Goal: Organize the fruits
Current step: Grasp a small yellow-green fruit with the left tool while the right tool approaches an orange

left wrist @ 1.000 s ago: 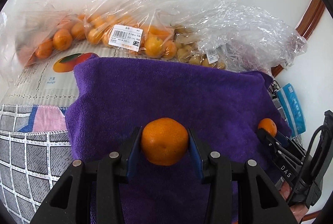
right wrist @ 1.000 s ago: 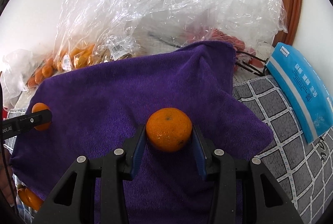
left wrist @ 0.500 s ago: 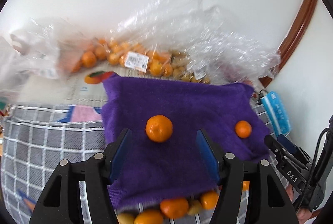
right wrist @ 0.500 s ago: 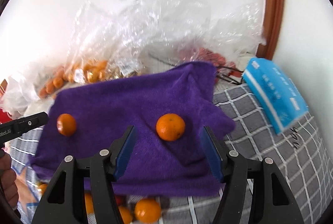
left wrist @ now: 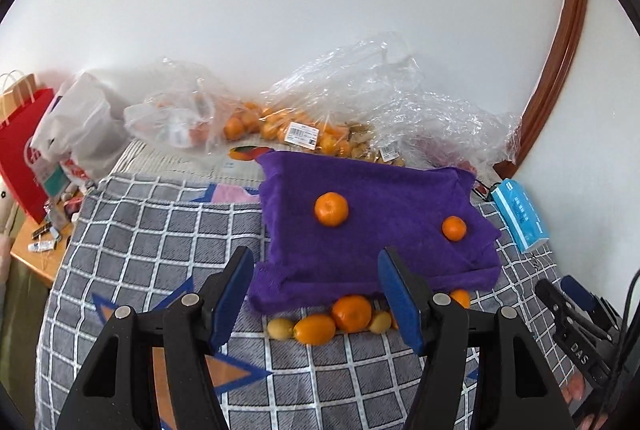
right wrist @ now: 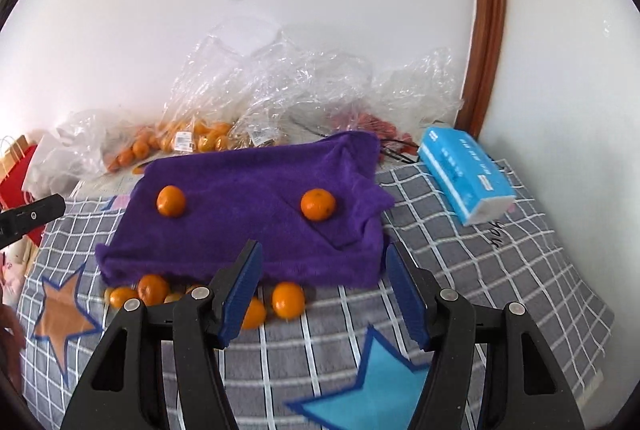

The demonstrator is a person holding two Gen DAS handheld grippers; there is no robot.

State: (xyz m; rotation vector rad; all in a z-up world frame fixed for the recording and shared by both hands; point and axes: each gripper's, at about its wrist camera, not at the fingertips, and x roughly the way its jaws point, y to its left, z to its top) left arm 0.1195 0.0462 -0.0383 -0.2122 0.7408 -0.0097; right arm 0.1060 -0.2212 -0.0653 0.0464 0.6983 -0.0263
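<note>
Both tongs spread wide, holding nothing.
The black left tongs (left wrist: 316, 286) and black right tongs (right wrist: 324, 284) show blue-padded fingers (left wrist: 230, 292) parted.

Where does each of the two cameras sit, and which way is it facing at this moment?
Left wrist: on the left gripper, open, above the checked blanket, facing the purple towel and wall; the right gripper's tip shows at right.
Right wrist: on the right gripper, open, facing the same towel; the left gripper's tip shows at left.
Shared: towel, its two oranges, the blue tissue pack.
</note>
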